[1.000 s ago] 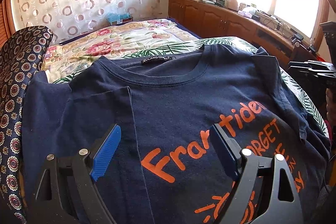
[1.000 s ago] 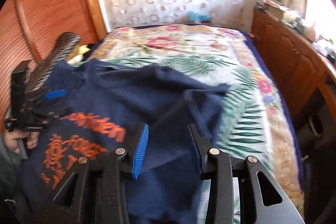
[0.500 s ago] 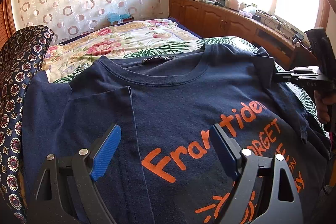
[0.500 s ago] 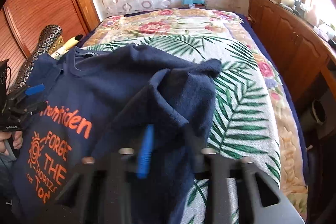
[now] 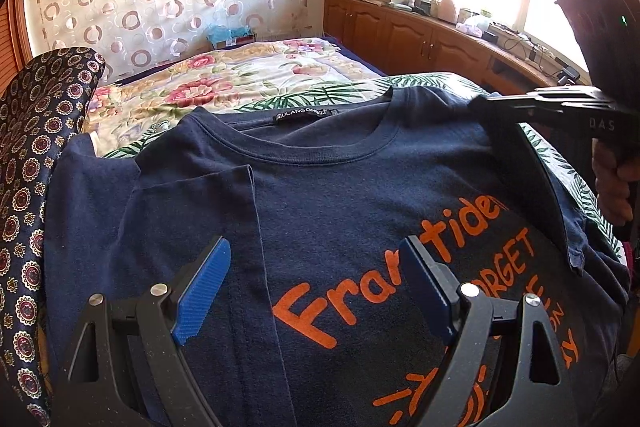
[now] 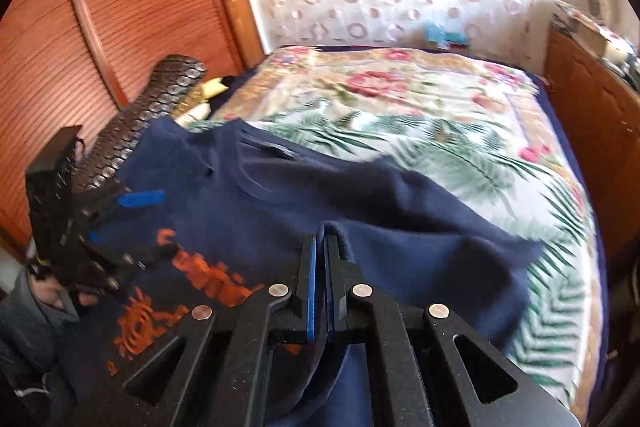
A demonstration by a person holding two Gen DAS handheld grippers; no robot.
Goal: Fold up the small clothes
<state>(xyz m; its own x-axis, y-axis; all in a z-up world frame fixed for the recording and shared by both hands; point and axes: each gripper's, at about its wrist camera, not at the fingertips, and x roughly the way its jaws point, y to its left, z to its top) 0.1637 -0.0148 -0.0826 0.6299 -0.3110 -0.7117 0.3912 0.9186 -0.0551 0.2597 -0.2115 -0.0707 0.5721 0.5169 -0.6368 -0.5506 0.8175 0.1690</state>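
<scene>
A navy T-shirt [image 5: 340,187] with orange lettering lies face up on the bed, its left sleeve folded inward. My left gripper [image 5: 316,279] is open and hovers empty just above the shirt's chest. My right gripper [image 6: 322,247] is shut on the shirt's right sleeve [image 6: 420,227] and holds it lifted over the shirt body. The right gripper also shows in the left wrist view [image 5: 492,107], pinching that sleeve near the collar. The left gripper shows in the right wrist view [image 6: 120,215], open.
The bed has a floral and palm-leaf bedspread [image 5: 240,83]. A patterned dark cushion [image 5: 36,155] lies along the shirt's left side. Wooden cabinets [image 5: 400,35] with clutter run under the window on the right. A slatted wooden door [image 6: 120,7] stands at the left.
My right gripper closed on the right sleeve and carried it up and inward toward the collar. My left gripper stayed open in place.
</scene>
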